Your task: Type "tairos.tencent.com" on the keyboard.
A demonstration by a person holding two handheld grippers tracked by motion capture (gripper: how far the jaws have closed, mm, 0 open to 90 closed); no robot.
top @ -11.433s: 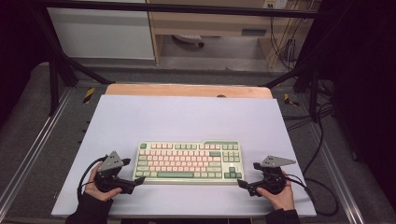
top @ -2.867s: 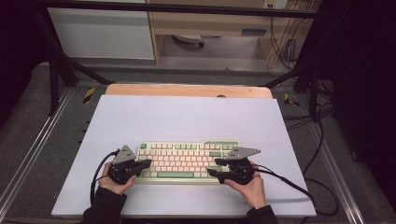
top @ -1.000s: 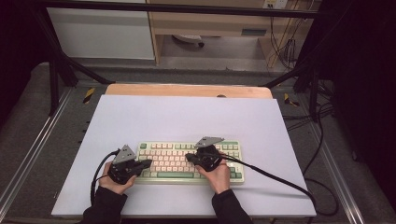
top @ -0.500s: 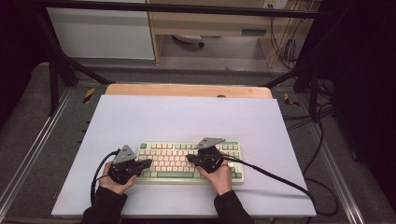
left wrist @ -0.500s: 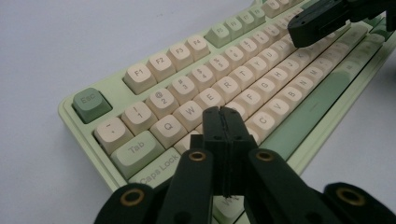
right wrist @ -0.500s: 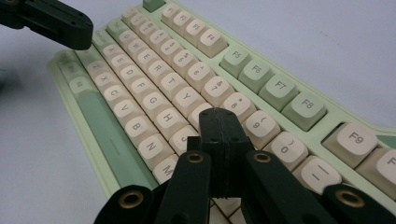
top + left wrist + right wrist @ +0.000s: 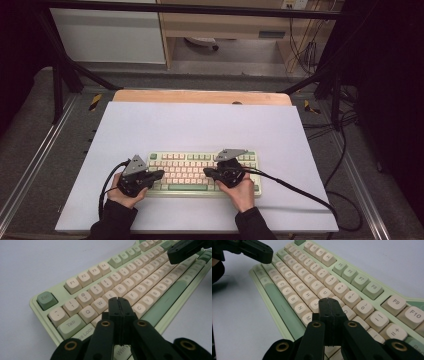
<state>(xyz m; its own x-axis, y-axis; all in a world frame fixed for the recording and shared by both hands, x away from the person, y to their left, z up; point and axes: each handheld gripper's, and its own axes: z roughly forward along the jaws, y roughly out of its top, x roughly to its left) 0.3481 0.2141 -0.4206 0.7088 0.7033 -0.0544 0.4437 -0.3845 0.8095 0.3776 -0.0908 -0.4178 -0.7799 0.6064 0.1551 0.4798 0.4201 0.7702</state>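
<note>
keyboard (image 7: 140, 282): I see matt plastic, smooth keycaps
bench (image 7: 200, 125): smooth matt sheet; bare wood at 12 o'clock
jaws: matt black plastic

My white mat (image 7: 200, 125) covers the table — a wooden edge (image 7: 200, 96) shows at twelve o'clock. Cables (image 7: 325, 125) hang at two o'clock; beyond, perhaps a chair base (image 7: 200, 44) — too dim to tell.

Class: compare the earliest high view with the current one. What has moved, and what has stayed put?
Both hands came inward: the left gripper from the mat onto the keyboard's left end, the right gripper from beyond its right end to over the middle keys. Both are shut and hold nothing. Keyboard and white mat stayed put.
</note>
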